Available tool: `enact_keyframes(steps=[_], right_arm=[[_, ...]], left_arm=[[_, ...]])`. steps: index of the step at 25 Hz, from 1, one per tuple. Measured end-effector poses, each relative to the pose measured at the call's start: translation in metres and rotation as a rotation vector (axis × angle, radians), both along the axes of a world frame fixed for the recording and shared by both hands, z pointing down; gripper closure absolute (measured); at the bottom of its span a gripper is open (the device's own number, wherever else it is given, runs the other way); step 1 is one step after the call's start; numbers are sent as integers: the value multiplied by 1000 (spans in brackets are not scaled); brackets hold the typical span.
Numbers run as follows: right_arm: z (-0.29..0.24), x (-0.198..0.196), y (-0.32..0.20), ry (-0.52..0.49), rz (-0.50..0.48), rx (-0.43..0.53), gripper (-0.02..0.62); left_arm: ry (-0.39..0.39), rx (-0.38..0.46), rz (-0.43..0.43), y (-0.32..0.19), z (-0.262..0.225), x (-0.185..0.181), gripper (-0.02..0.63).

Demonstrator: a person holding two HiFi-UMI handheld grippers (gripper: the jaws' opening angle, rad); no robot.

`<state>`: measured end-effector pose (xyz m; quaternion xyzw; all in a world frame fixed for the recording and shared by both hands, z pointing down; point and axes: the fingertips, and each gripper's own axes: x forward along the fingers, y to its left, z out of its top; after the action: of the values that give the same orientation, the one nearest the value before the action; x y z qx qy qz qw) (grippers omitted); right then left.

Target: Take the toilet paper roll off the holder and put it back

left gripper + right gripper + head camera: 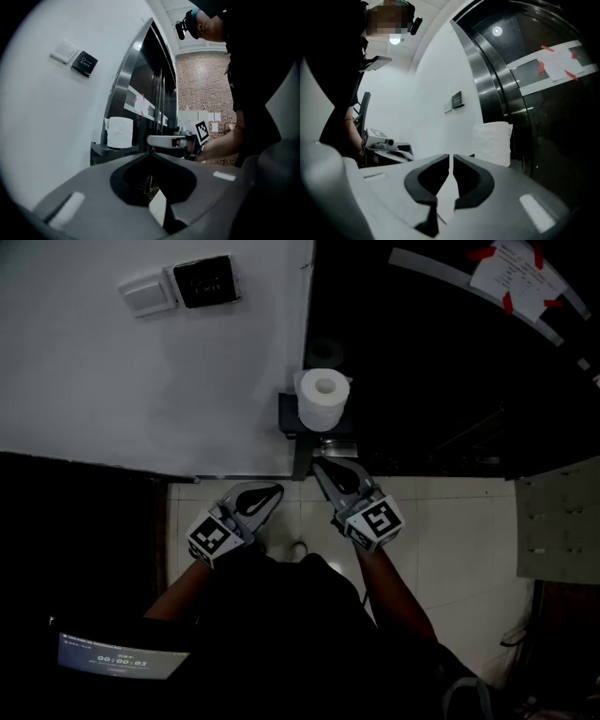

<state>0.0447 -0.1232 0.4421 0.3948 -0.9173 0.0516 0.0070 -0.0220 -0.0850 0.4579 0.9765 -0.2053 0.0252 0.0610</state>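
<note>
- Person (281,634), dark-clad, nearest in the head view; both forearms reach forward over the tiled floor (450,540).
- Left claw (277,489) (151,155): level, clenched tip to tip, nothing between the jaws. It is held back from the holder, to its lower left in the head view.
- Right claw (320,465) (451,157): level, clenched, empty. Its tip is just short of the holder's front edge and not touching the roll.
- Toilet paper roll (323,399) (119,132) (492,143): white, upright with the core hole facing up, seated on the holder.
- Holder (289,418) (112,150): small dark bracket at the corner where the white wall (141,381) meets a dark glossy door (450,362). No view shows whether a spindle runs through the core.
- Wall fittings: one white plate (147,294) and one black plate (204,280).
- Step in hand, by judgement: approach, with the removal not yet begun.
- Next move, by judgement: spread the right claw's jaws wide enough to straddle the roll, advance, close gently on the soft paper, then lift straight up.
</note>
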Motion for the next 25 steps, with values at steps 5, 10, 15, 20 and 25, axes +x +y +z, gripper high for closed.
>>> enact_keyframes(steps=[5, 10, 15, 20, 25], right_arm=[[-18, 17, -28, -8, 76, 59, 535], [-29, 29, -55, 2, 170, 56, 324], [-38, 32, -87, 25, 230, 40, 133], [-38, 27, -116, 78, 252, 3, 123], [-28, 24, -135, 146, 279, -50, 123]], left_arm=[[2, -10, 2, 0, -1, -4, 601], [6, 8, 1, -3, 4, -10, 601], [4, 3, -2, -5, 5, -16, 601], [8, 11, -2, -6, 7, -18, 601], [7, -1, -15, -8, 8, -23, 601]])
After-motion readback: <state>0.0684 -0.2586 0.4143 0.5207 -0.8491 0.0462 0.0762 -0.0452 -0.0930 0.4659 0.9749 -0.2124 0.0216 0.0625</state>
